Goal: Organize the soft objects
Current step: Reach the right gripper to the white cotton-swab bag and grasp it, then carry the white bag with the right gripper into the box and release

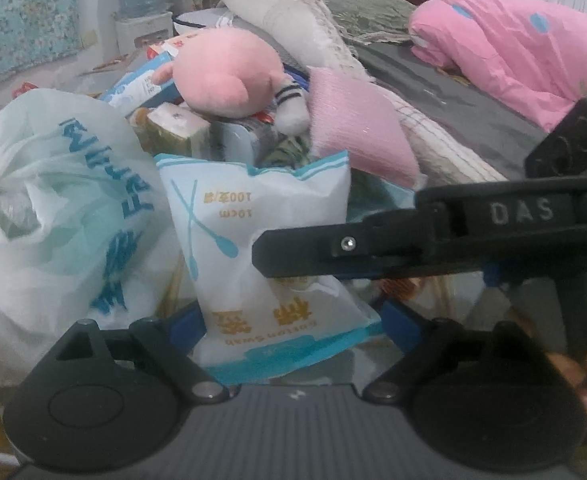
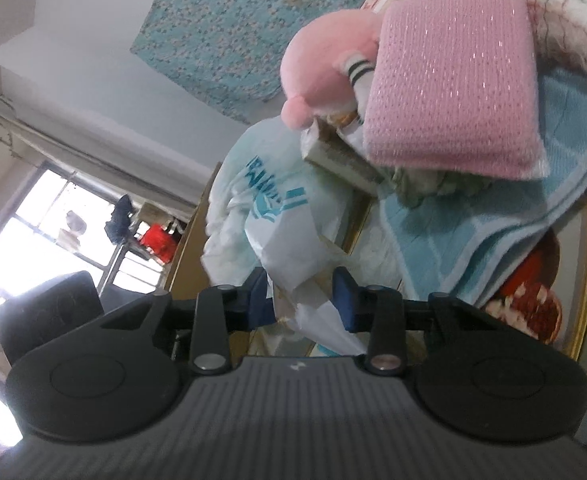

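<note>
A white and blue cotton swab packet (image 1: 261,240) stands upright between the wide-apart blue pads of my left gripper (image 1: 293,320), which is open. My right gripper comes in from the right, one black finger (image 1: 333,248) lying across the packet's front. In the right wrist view my right gripper (image 2: 303,304) has its blue pads pinched on the packet (image 2: 313,316). Behind lie a pink plush toy (image 1: 229,72) and a pink knitted cushion (image 1: 357,128); in the right wrist view the cushion (image 2: 453,80) rests on a light blue towel (image 2: 493,208).
A white plastic bag with blue lettering (image 1: 53,200) bulges at the left. Boxes and cartons (image 1: 181,124) are piled under the plush. A cream pillow (image 1: 293,12) and a pink quilt (image 1: 513,48) lie on the bed behind. A fruit-patterned tray (image 2: 533,312) sits under the towel.
</note>
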Motion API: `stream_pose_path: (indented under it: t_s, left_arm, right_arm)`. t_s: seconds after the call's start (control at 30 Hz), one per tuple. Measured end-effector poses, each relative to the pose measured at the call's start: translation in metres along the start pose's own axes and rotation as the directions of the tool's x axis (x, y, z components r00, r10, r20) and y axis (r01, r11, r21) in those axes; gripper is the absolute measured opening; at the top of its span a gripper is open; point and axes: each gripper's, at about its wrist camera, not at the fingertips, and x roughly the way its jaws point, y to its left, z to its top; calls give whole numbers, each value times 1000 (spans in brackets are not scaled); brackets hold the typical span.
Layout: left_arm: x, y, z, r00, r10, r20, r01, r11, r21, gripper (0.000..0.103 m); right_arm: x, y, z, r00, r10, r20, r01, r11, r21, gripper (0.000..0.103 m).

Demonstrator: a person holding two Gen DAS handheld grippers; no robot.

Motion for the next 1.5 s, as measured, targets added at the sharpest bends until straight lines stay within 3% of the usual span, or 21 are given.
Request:
stream_pose_path:
  t_s: [0.17, 0.27, 0.4, 0.53, 0.73, 0.9, 1.07, 1.2, 1.33, 1.5]
  left_arm:
    - [-12, -9, -14, 997, -70, -33, 71, 997, 17, 93]
    - [-18, -11, -19, 998, -63, -12, 63, 998, 26, 93]
    - [-19, -6, -16, 1000, -16, 25, 16, 1000, 25, 95]
    - [-1, 4, -12, 1000, 12, -15, -12, 1000, 0, 95]
    - [13, 11, -9, 998, -51, -47, 48, 997, -64, 93]
    - [-8, 5, -12, 997, -74, -11, 73, 996, -54, 92]
    - [-55, -4, -14, 994, -74, 84, 76, 997, -25, 92]
    - [-102, 5, -13, 985, 12, 173, -7, 1000, -30, 92]
    - [-145, 42, -14, 967, 107, 229, -79, 989, -126, 93]
    - [-189, 124, -15, 956, 179, 234, -105, 949, -299, 93]
  right_arm:
    - [-10, -5, -7, 1000, -1, -28, 2, 1000, 11, 37]
    - [-13, -8, -11, 998, -49, -26, 49, 999, 6, 38]
    - [-12, -11, -13, 999, -48, -20, 49, 999, 23, 39]
    - [-9, -8, -14, 998, -66, -14, 66, 998, 6, 39]
    - [-1, -12, -20, 999, -46, -4, 46, 998, 32, 37]
    - [-9, -1, -29, 999, -35, 13, 35, 999, 13, 36]
    - [-22, 32, -32, 999, 2, 46, -1, 999, -32, 36]
    - [-18, 76, -19, 998, 62, 33, -56, 988, -146, 36]
    - [17, 127, 0, 991, 121, -57, -132, 961, -245, 36]
    - [101, 193, 27, 958, 161, -238, -229, 927, -295, 37]
